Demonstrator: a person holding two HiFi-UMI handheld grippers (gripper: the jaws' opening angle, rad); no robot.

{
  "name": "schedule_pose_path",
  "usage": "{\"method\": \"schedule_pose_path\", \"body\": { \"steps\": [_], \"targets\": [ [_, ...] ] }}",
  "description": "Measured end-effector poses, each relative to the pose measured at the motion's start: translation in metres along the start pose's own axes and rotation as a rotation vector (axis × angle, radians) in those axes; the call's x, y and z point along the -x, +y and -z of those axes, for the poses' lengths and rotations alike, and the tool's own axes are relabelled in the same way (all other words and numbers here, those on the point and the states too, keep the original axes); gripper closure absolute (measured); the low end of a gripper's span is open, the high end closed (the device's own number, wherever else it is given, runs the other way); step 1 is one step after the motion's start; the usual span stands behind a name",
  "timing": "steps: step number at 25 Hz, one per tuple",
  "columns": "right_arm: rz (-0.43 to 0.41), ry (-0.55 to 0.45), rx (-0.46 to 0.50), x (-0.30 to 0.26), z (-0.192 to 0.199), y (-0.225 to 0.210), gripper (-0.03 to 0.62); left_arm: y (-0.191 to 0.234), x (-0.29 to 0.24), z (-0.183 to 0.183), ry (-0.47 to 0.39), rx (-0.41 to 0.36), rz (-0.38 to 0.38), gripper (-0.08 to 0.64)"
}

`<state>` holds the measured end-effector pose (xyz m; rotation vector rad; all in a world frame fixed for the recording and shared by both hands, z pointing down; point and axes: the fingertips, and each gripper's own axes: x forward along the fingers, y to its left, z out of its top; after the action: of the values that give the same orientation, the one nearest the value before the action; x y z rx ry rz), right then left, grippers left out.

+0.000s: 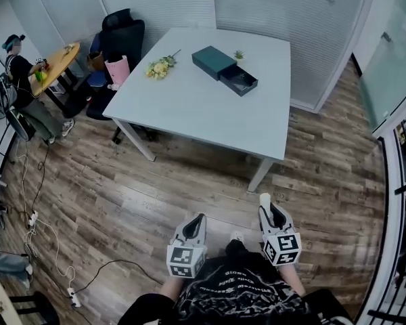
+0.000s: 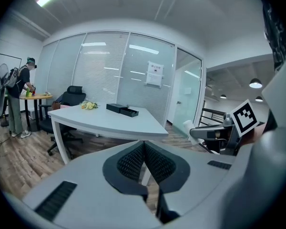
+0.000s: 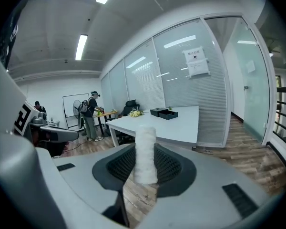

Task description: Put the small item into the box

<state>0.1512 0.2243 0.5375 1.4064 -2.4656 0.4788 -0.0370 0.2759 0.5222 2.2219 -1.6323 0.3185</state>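
Fingers (image 3: 174, 166) of the right gripper (image 1: 269, 210) clenched on the small white roll (image 3: 145, 152), upright between the pads, top poking past the tips. Left gripper (image 2: 144, 149) fingers pressed together tip to tip. Both held low over the wooden floor (image 1: 155, 195), well apart from the bench (image 1: 183, 114). On it, the dark box (image 1: 223, 70), drawer pulled open, near yellow flowers (image 1: 160, 66).
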Motion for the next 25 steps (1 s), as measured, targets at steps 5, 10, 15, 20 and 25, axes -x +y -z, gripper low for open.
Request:
{"method": "schedule_pose_path", "body": {
  "steps": [5, 10, 15, 20, 25],
  "targets": [
    [-0.053, 0.002, 0.025, -0.028, -0.020, -0.028, 0.463, -0.013, -0.034, -0.013, 0.001, 0.011, -0.026, 0.543],
    [-0.084, 0.026, 0.028, -0.046, -0.024, -0.057, 0.463, -0.025, -0.067, -0.019, 0.010, 0.019, -0.046, 0.543],
    [-0.087, 0.036, 0.031, -0.058, -0.028, -0.086, 0.463, -0.037, -0.097, -0.028, 0.005, 0.025, -0.046, 0.543],
    [-0.075, 0.048, 0.015, -0.059, -0.026, -0.098, 0.463, -0.042, -0.105, -0.026, 0.019, 0.028, -0.044, 0.543],
    [-0.067, 0.060, 0.019, -0.068, -0.025, -0.100, 0.463, -0.031, -0.120, -0.025, 0.029, 0.038, -0.041, 0.543]
  ]
}}
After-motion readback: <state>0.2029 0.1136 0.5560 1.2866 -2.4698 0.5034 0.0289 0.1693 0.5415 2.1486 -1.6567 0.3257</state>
